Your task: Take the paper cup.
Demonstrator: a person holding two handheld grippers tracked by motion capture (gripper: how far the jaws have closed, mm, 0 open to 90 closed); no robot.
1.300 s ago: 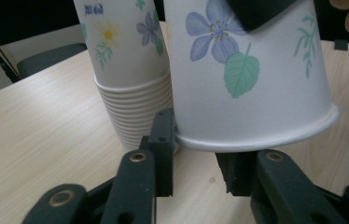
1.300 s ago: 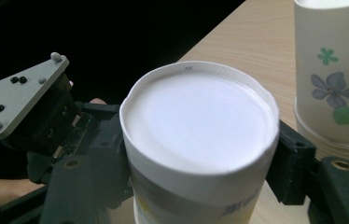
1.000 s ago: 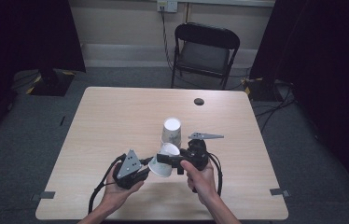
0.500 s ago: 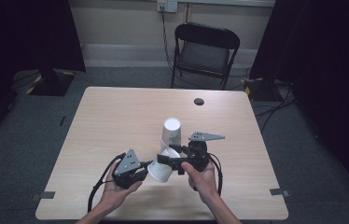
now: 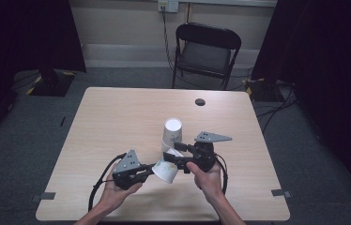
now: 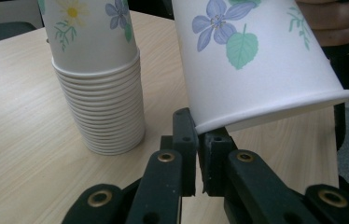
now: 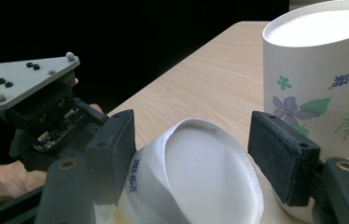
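Observation:
A flowered paper cup (image 5: 166, 171) lies tilted between both grippers, low over the front of the wooden table (image 5: 117, 117). My left gripper (image 5: 151, 169) is shut, its jaws pinching the cup's open rim (image 6: 275, 105). My right gripper (image 5: 172, 157) has the cup's base end (image 7: 196, 182) between its pads (image 7: 112, 154). Its jaws have just been closing and now press on the cup. An upside-down stack of matching cups (image 5: 172, 133) stands just behind, beside the held cup (image 6: 252, 60) and close to the right jaw.
A small black round object (image 5: 200, 101) lies near the table's far edge. A black folding chair (image 5: 206, 51) stands beyond the table. Cables trail from both grippers towards the front edge.
The cup has tipped slightly lower toward the left gripper. Both hands stay nearly where they were, and the right gripper's grey plate has shifted a little.

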